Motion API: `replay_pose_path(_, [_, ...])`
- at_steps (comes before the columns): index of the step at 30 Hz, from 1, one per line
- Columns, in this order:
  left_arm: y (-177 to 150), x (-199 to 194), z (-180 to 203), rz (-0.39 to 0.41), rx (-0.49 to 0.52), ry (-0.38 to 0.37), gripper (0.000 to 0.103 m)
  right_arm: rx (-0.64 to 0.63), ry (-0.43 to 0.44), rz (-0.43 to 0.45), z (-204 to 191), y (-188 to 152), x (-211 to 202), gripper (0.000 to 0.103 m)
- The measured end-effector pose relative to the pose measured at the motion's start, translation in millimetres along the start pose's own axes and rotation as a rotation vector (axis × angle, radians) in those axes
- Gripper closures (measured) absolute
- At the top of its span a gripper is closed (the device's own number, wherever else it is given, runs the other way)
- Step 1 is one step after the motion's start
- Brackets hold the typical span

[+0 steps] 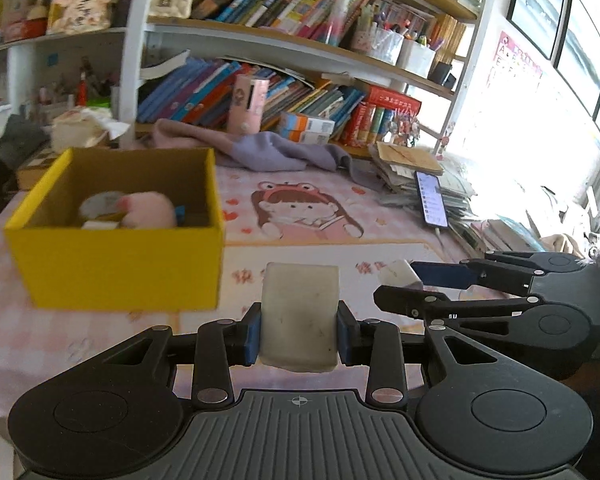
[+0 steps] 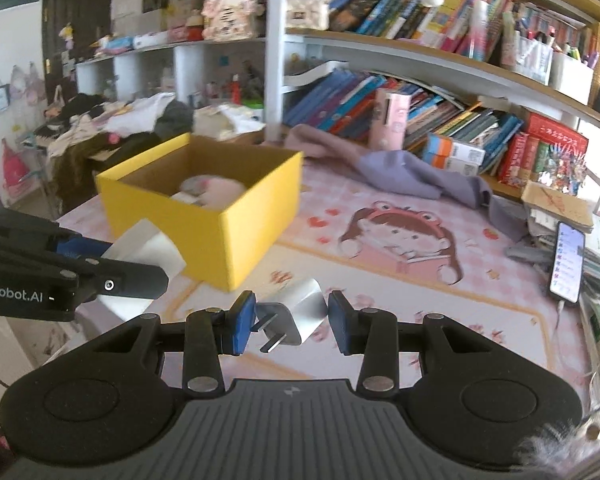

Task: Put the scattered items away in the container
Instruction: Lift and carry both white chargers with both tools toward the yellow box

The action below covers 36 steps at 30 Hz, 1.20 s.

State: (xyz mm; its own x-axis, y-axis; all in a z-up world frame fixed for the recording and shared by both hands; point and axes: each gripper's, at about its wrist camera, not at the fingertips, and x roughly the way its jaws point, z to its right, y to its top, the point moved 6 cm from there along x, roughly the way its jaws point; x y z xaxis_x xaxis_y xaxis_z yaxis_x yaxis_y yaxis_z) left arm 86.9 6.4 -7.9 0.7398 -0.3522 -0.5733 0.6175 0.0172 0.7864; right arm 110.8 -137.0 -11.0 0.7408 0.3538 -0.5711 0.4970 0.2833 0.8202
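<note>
My left gripper (image 1: 299, 330) is shut on a white rectangular eraser block (image 1: 299, 316), held above the mat just right of the yellow box (image 1: 116, 264). The box holds a pink plush (image 1: 148, 210) and other small items. My right gripper (image 2: 292, 322) is open with a white plug charger (image 2: 300, 314) lying on the mat between its fingers, prongs toward me. In the left wrist view the right gripper (image 1: 400, 284) sits low at the right around the charger (image 1: 398, 272). In the right wrist view the left gripper (image 2: 140, 268) with the block (image 2: 144, 248) is at the left beside the box (image 2: 244, 232).
A pink cartoon mat (image 2: 400, 240) covers the table. A purple cloth (image 2: 400, 176) lies at the back. A lit phone (image 2: 567, 266) rests on stacked papers at the right. Bookshelves (image 2: 420, 80) stand behind.
</note>
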Motion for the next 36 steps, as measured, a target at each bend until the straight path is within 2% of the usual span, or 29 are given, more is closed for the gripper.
replay_pose_path(8, [-18,-41,-25,0.022,-0.045,0.024,0.069,-0.035,0.041,-0.007,-55,-4,-17,0.066])
replay_pose_path(16, [-31,-63,-46,0.031,-0.089,0.040,0.069,-0.033,0.088,-0.039,-84,-8,-20,0.065])
replay_pose_path(25, [-46,-70,-58,-0.001,-0.097,0.047,0.069,-0.032,0.115,-0.058,-105,-13,-19,0.066])
replay_pose_path(36, [-42,-62,-75,-0.039,-0.107,0.090,0.069,-0.029,0.170,-0.083,-114,-3,5,0.065])
